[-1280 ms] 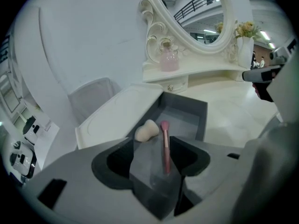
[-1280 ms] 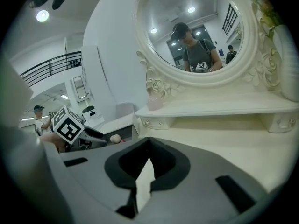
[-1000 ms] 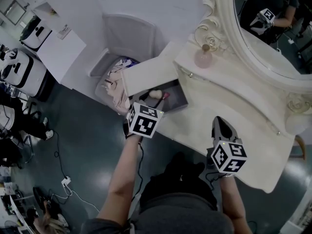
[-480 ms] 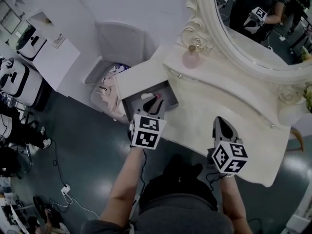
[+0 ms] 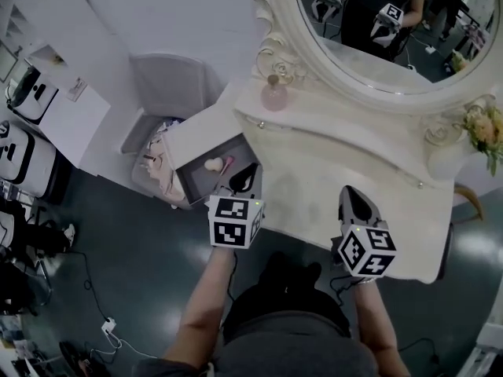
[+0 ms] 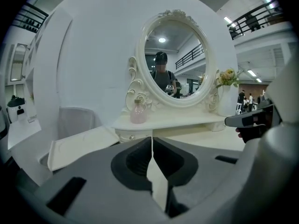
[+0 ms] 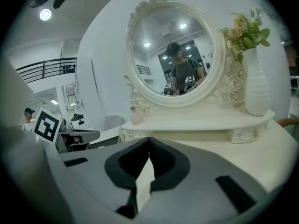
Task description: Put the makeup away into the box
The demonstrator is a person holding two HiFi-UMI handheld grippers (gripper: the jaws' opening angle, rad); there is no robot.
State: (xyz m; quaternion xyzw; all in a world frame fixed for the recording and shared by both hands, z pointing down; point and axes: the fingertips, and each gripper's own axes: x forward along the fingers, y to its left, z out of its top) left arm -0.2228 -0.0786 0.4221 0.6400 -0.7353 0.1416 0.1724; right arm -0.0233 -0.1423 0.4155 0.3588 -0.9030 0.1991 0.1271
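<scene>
Jaws of the left gripper [image 5: 248,171] have just clenched on nothing; those of the right gripper [image 5: 351,195] are clenched empty too. Makeup [image 5: 214,164] lies in the open box [image 5: 195,182] at the left end of the desk [image 5: 330,163].

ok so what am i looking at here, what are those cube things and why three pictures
No robot: a person holds a two-jaw gripper in each hand; the marker cubes belong to them. One picture comes from a head camera looking down; the other two ride on the grippers. The left gripper has just closed its jaws on nothing; the right gripper is shut and empty too. The cream vanity table carries a mirror and a pink bottle; the open box at its edge holds a makeup sponge.
</scene>
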